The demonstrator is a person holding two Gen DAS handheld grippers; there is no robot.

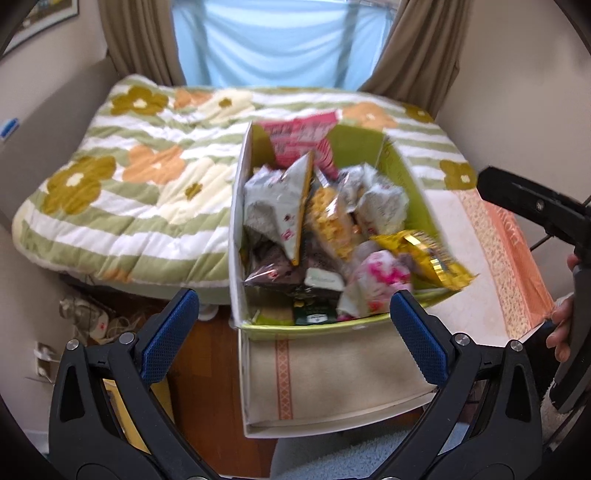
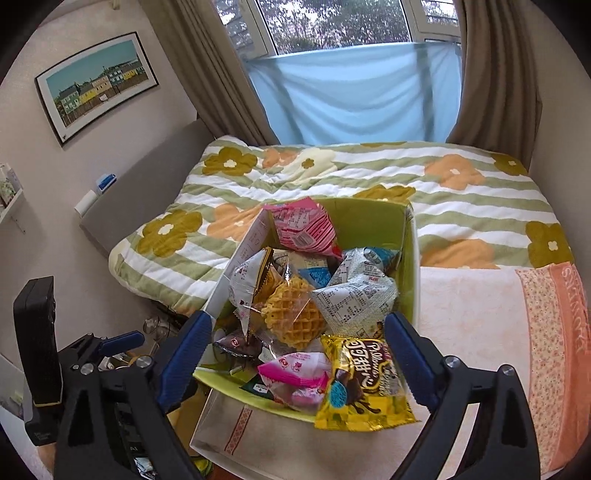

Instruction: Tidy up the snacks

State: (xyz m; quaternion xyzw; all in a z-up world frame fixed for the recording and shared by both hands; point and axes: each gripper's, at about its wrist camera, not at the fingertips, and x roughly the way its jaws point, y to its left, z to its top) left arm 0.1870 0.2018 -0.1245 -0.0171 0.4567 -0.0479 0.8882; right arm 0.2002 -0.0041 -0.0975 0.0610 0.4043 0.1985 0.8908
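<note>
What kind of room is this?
Most likely a bedroom: a bed with a flowered quilt, a curtained window behind it, and a framed picture on the wall.

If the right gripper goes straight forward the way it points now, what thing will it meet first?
Most likely the snack packets heaped in the green box. The right gripper, jaws open and empty, points at the waffle packet in the middle of the pile. The yellow packet lies lower and nearer; depth is unclear.
</note>
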